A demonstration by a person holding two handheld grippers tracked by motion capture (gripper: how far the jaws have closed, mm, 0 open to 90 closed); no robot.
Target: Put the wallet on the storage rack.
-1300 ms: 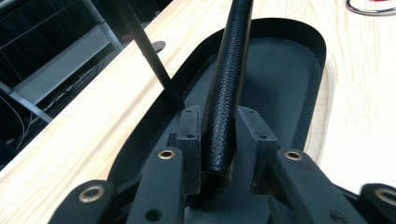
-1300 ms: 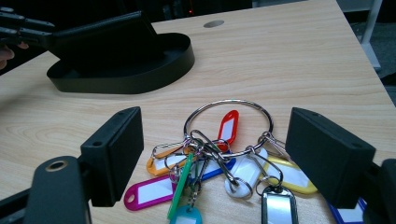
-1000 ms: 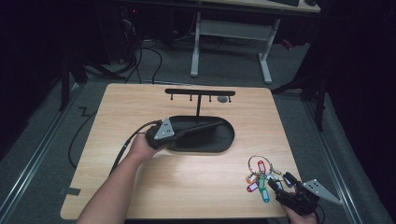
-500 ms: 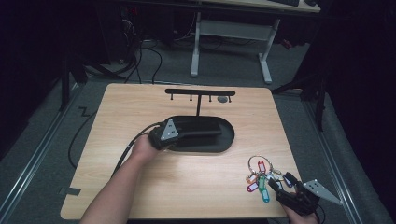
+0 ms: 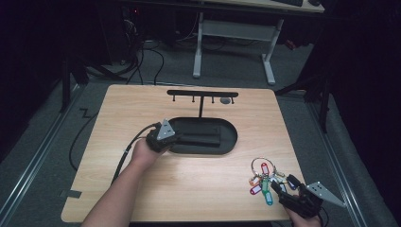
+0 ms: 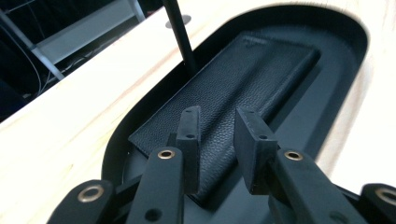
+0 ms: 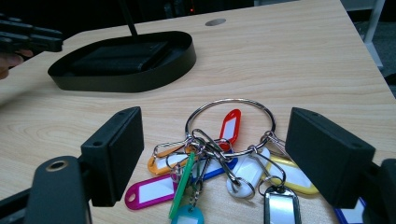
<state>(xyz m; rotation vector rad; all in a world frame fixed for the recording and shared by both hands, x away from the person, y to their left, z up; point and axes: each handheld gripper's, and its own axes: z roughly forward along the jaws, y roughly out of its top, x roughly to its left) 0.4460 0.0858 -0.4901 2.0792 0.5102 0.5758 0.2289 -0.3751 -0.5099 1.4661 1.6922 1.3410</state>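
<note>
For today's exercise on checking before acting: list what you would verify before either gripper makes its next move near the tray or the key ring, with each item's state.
1. Left gripper jaws apart above the wallet: ok.
2. Wallet lies flat in the black tray: ok.
3. Left jaws grip the wallet: not ok, nothing held.
4. Right gripper jaws wide either side of the key ring: ok.
5. Key ring rests on the table, apart from the tray: ok.

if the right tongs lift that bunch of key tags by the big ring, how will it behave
The key tags hang on loose clips, so they would likely dangle and swing. The thin metal ring looks smooth and may slip between the flat pads. The bunch looks light.
</note>
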